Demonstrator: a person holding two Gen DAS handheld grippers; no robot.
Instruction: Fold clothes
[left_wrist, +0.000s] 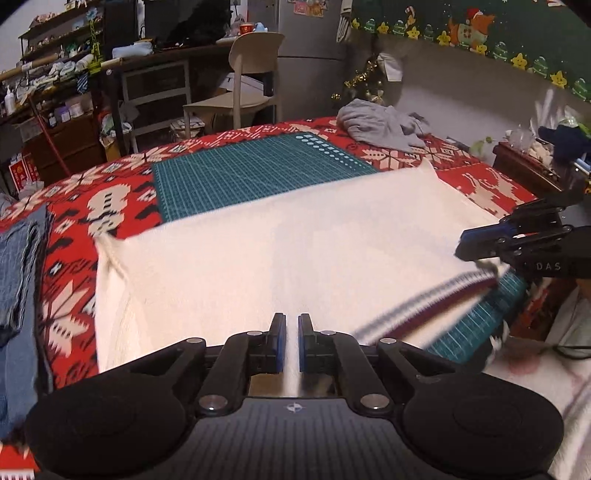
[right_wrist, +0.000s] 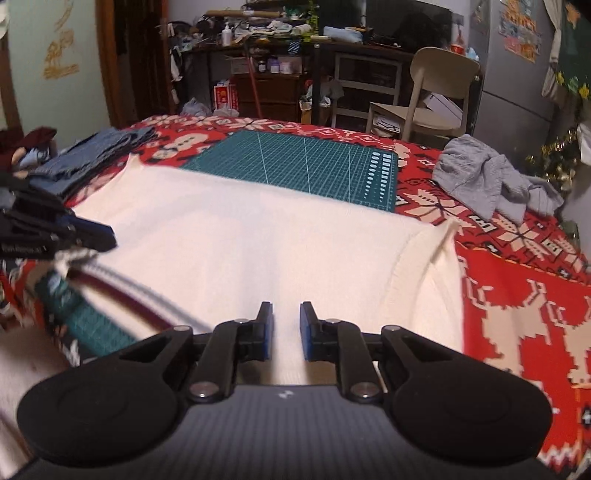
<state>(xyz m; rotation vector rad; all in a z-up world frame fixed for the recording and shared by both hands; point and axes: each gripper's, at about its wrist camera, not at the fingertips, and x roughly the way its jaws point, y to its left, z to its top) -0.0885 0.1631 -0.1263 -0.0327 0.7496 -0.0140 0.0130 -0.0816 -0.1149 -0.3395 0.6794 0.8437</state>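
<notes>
A cream sweater (left_wrist: 277, 251) lies spread across the counter (left_wrist: 122, 206), covering the near half of a green cutting mat (left_wrist: 251, 173) that rests on a red-and-white patterned cloth. The knit looks soft and fine-ribbed; its hem carries maroon and navy stripes (left_wrist: 436, 302), blurred in both views.

The left gripper (left_wrist: 291, 341) has its blue pads nearly together with a fold of cream knit running up between them, so it grips the sweater's near edge. The right gripper (right_wrist: 286, 330) stands a little wider, also with cream fabric between its pads, gripping the same edge.

Around the sweater: a crumpled grey garment (left_wrist: 380, 125) sits at 1 o'clock in the left view, well apart from it. Folded blue denim (left_wrist: 18, 266) lies at 9 o'clock, just beside the sweater's left side. A beige chair (left_wrist: 243, 85) stands beyond the counter at 12 o'clock, before a cluttered dark desk (left_wrist: 159, 66). Nothing rests on the sweater itself.

The left view alone shows a green banner (left_wrist: 480, 33) with stars along the wall and the right gripper at 3 o'clock, over the striped hem. The right view alone shows a pale wall with a gold drawing (right_wrist: 59, 55) at 11 o'clock, a white deer figure (right_wrist: 535, 321) woven in the cloth at 3 o'clock, and the left gripper at 9 o'clock.
</notes>
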